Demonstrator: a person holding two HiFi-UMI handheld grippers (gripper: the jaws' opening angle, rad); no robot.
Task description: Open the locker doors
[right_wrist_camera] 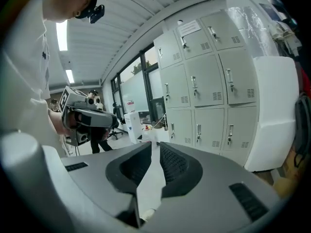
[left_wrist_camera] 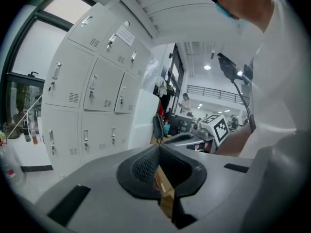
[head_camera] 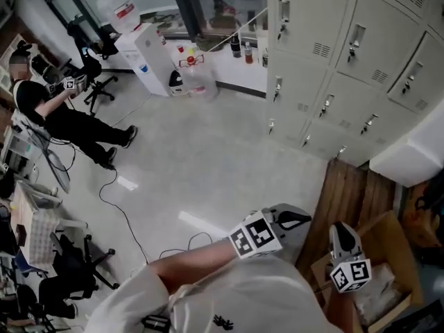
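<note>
A bank of pale grey lockers fills the upper right of the head view. Every door is shut, each with a small handle and lock. Both grippers are held low near my body, well short of the lockers and touching none of them. My left gripper has its jaws shut with nothing between them. The right gripper sits beside it, also shut and empty. In the left gripper view the lockers stand to the left of the left gripper. Beyond my right gripper, the lockers stand ahead.
A white cabinet stands against the lockers' right end. Wooden boards and an open cardboard box lie below it. A water dispenser, a water bottle, a seated person and a floor cable are on the left.
</note>
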